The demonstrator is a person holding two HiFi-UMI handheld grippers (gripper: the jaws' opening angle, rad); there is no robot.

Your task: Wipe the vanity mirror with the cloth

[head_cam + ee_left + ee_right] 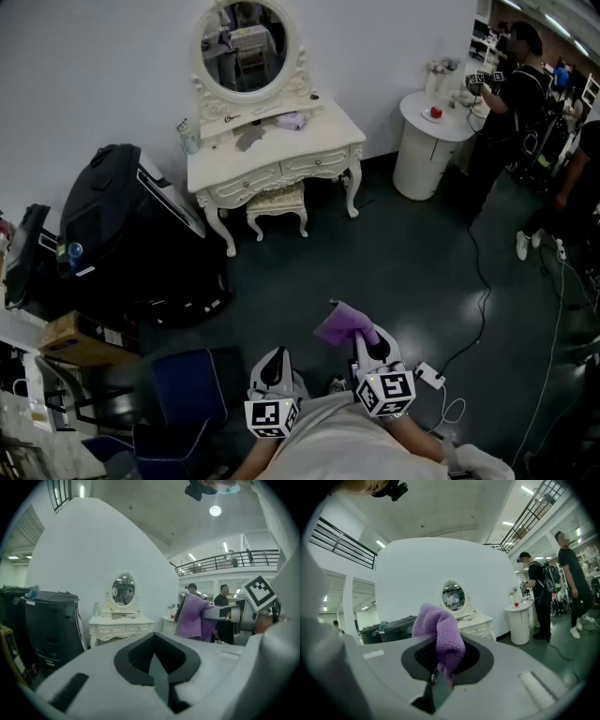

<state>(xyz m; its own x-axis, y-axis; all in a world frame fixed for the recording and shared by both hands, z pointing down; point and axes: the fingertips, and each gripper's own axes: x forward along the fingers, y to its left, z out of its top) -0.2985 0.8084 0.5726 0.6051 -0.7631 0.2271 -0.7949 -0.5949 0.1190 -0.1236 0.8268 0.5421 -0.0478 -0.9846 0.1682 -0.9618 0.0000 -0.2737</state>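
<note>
Head view, right tool (366, 337) pinching cloth (339, 325), left tool (273, 358) closed, vanity mirror (246, 42) well apart

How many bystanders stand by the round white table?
2. A backpack wearer stands at the round table; a second person is further right, cut off by the head view's edge. More may be hidden.

I count two grippers (274, 356) (367, 339), one purple cloth (339, 324), one vanity mirror (246, 42), one dressing table (314, 141), one stool (277, 199) and one round stand (424, 155)

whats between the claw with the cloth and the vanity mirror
Head view: bare dark floor, then the stool at the dressing table carrying the mirror.
</note>
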